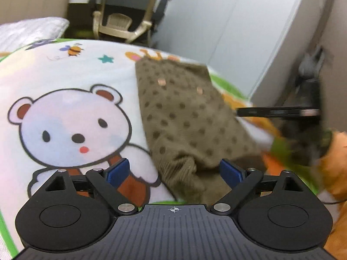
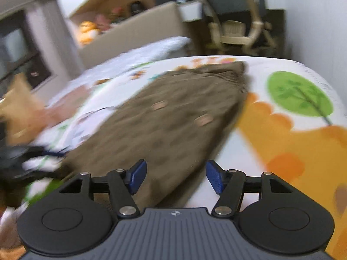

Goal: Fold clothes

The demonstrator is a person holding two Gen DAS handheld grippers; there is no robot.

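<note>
the left gripper (image 1: 174, 173) has its blue pads spread wide and grips nothing, the ribbed near edge of the brown knit garment (image 1: 184, 117) lying between them. the right gripper (image 2: 175, 176) is likewise wide open and empty, poised over the garment's near corner. the garment lies flat on a cartoon-printed bedspread (image 1: 65, 71), beside a printed bear (image 1: 71, 127), two pale buttons showing. beyond the bed stands a beige office chair (image 1: 123, 13). the right view is blurred.
</note>
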